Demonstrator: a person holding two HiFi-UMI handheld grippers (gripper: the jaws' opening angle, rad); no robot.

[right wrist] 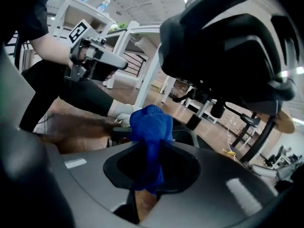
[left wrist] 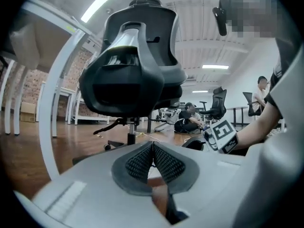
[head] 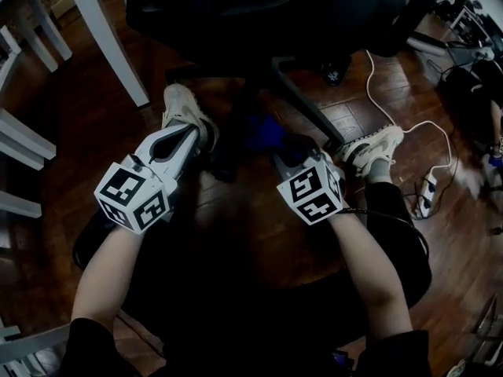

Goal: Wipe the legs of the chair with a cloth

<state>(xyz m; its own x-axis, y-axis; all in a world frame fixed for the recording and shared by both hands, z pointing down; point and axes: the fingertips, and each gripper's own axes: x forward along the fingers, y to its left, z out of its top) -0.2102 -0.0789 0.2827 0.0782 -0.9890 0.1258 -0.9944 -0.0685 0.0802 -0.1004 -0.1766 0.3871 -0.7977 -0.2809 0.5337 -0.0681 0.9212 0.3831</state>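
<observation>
The black office chair (head: pixel 259 6) stands right in front of me, and one dark leg of its base (head: pixel 308 107) runs down to the right over the wood floor. A blue cloth (head: pixel 264 130) is bunched at the tip of my right gripper (head: pixel 284 152), low by the base. In the right gripper view the cloth (right wrist: pixel 150 126) fills the jaws, which are shut on it (right wrist: pixel 148 151), with the chair seat (right wrist: pixel 228 56) above. My left gripper (head: pixel 196 137) hovers to the left of the base; its ribbed pads (left wrist: pixel 142 161) meet with nothing between them (left wrist: pixel 153 150).
A white table leg (head: pixel 110 45) stands at the upper left, with white furniture (head: pixel 16 140) along the left edge. My shoes (head: pixel 185 108) (head: pixel 376 148) flank the chair base. A white cable (head: pixel 385 108) and a power strip (head: pixel 428 195) lie at the right.
</observation>
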